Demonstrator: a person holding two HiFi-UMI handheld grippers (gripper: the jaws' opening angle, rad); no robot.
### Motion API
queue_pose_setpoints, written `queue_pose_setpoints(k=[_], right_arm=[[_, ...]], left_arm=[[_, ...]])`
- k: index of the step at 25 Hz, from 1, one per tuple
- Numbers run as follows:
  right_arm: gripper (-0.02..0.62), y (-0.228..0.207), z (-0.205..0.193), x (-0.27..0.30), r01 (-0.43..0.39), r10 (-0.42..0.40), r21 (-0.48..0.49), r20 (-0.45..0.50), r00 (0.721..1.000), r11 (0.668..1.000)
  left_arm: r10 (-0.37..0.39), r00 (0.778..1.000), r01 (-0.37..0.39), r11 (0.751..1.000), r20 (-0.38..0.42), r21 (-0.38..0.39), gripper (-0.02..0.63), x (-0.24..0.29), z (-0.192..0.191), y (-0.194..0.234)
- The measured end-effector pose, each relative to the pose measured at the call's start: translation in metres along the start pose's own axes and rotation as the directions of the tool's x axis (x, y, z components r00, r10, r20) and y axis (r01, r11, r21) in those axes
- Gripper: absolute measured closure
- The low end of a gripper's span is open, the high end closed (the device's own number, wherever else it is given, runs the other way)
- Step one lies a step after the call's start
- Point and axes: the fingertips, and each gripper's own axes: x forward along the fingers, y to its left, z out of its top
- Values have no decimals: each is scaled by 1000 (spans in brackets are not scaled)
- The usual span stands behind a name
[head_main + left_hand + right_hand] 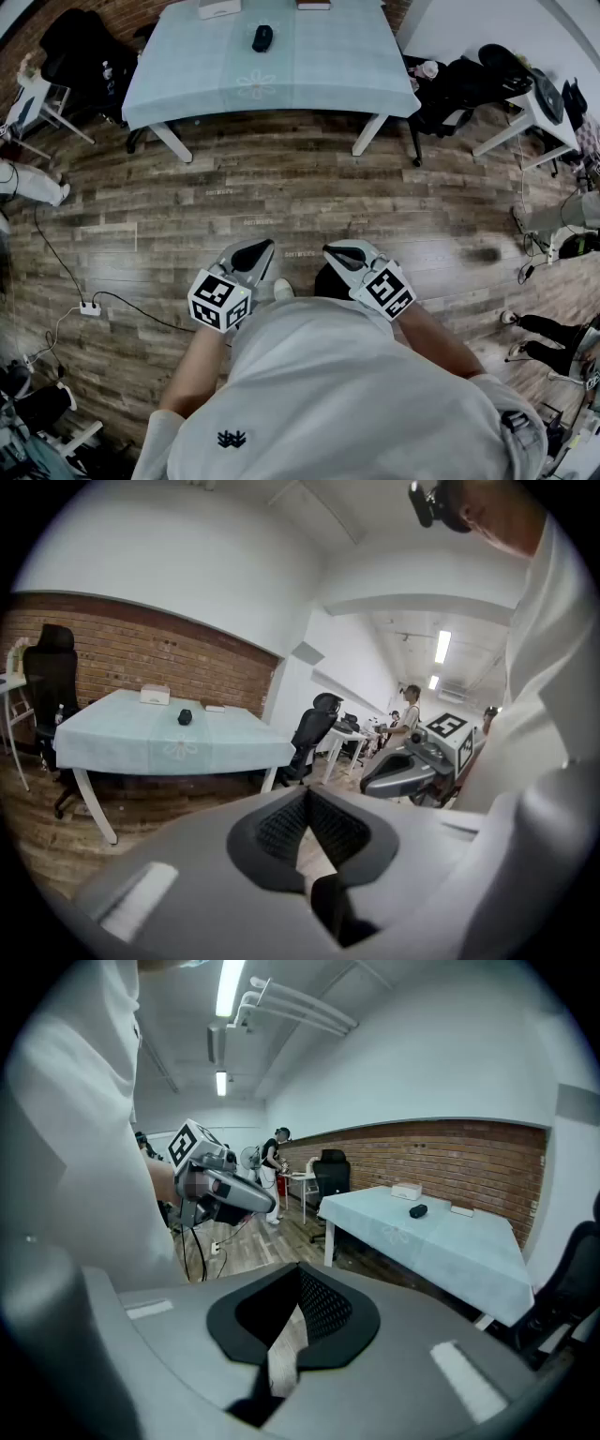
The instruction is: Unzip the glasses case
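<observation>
The glasses case [262, 37] is a small dark oval lying on the pale blue tablecloth [309, 84], far across the room from me. It appears as a dark lump in the left gripper view [185, 717] and in the right gripper view [418, 1210]. My left gripper [262, 247] and right gripper [331, 251] are held close to my body over the wooden floor, well short of the table. Both have their jaws together with nothing between them. Each camera also catches the other gripper: the right gripper [405, 771] and the left gripper [228, 1194].
A white box [218, 7] and a flat item [313, 4] lie at the table's far edge. Black office chairs [80, 52] [459, 84] flank the table. A power strip [90, 307] with cables lies on the floor at the left. People stand at the room's edges.
</observation>
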Motion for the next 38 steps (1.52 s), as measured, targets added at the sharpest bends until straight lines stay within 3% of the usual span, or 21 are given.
queue_pose_setpoints(k=[5,11,20,24,32,38], right_arm=[[597,-54,5,32,-18,18,37,-16,1000,999],[597,-138,23,83,-91,91,19,-4,996,996],[595,-277,49,124,-190,189,8,37,981,982],[577,-326,39,141,-168,167,34,26,986,985],[566,-387,53,198,-105,105,56,11,994,993],[566,-426,68,251,-13,16,72,-44,999,997]], left_arm=[[18,1000,-18,1000,-10,-3,551,33,18,40],[90,993,-85,994,-74,68,551,88,51,94],[156,984,-147,983,-80,107,549,201,142,158],[176,981,-166,980,-85,111,548,234,160,180],[198,978,-191,976,-69,103,549,250,187,258],[145,987,-137,985,-69,105,549,262,207,343]])
